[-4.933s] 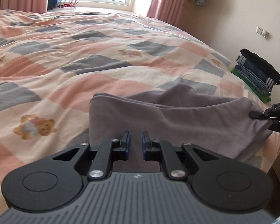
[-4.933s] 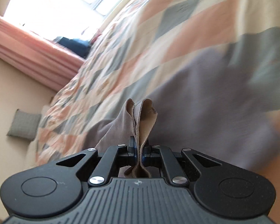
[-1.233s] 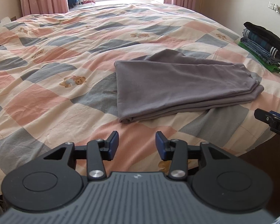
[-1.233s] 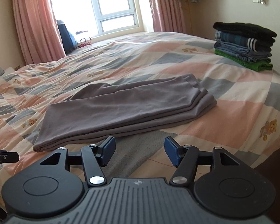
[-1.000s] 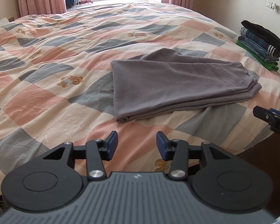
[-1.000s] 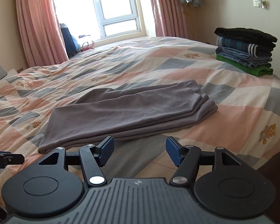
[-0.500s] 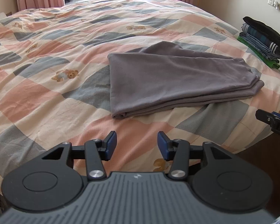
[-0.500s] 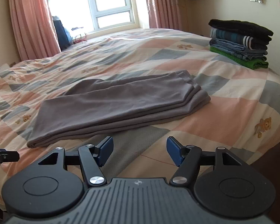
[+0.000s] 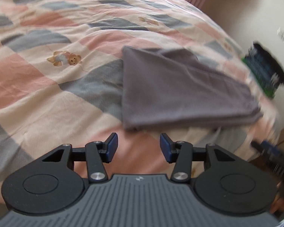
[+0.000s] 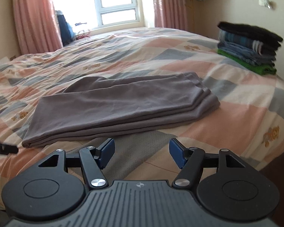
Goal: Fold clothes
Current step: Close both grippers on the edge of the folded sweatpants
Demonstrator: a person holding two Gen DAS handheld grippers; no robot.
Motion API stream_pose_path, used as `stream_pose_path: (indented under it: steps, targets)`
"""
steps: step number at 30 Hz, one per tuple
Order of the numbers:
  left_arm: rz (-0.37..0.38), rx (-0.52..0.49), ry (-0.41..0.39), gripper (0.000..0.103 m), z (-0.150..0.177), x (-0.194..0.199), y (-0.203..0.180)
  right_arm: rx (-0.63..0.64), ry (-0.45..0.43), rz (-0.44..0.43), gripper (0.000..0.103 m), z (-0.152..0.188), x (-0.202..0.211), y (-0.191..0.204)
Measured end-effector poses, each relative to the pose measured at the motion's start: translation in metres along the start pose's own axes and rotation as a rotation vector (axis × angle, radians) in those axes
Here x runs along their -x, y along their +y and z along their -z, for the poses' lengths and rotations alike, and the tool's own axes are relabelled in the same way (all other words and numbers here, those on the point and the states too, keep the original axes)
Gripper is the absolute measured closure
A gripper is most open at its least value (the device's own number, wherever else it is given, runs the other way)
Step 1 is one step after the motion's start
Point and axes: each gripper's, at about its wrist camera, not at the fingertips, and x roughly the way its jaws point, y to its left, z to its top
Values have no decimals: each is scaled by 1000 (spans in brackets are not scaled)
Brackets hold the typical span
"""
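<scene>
Left wrist view: the folded grey jersey garment [image 9: 179, 89] lay flat on the patchwork pink, grey and cream quilt [image 9: 47, 87], its near corner just beyond the left gripper [image 9: 138, 147], which tilted downward, released, nothing between its jaws.

Right wrist view: the garment lay ahead of the right gripper [image 10: 142, 152], also released and empty. A stack of folded dark, blue and green clothes [image 10: 248, 47] sat at the quilt's far right edge.
</scene>
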Motion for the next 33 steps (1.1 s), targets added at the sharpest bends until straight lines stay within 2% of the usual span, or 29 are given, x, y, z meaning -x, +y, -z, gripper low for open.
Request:
stream_pose_path:
  steps: [4, 8, 12, 15, 17, 18, 23, 27, 28, 31, 33]
  targets:
    - [54, 42, 26, 50, -36, -28, 26, 123, -21, -48, 36, 0, -9, 34]
    - [125, 76, 74, 50, -67, -66, 44, 243, -25, -124, 36, 1, -24, 78]
    - [187, 46, 106, 52, -91, -95, 47, 408, -56, -195, 36, 7, -36, 127]
    - [234, 0, 120, 58, -105, -105, 45, 565, -107, -224, 36, 17, -43, 165]
    - [271, -20, 135, 76, -113, -111, 44, 647, -131, -244, 36, 24, -48, 186]
    - [288, -18, 147, 78, -116, -114, 44, 674, -135, -246, 36, 26, -52, 195]
    - [311, -16, 172, 80, -124, -120, 46, 792, -143, -214, 38, 39, -74, 235]
    - [333, 24, 180, 80, -124, -123, 53, 929, -183, -77, 42, 57, -94, 257]
    - [338, 37, 181, 80, -124, -123, 55, 955, -189, -46, 44, 60, -100, 260]
    - [342, 45, 189, 80, -125, -123, 56, 1019, -229, -26, 51, 68, -108, 265]
    - [337, 48, 189, 80, -125, -120, 56, 1047, -243, -36, 64, 70, -111, 266]
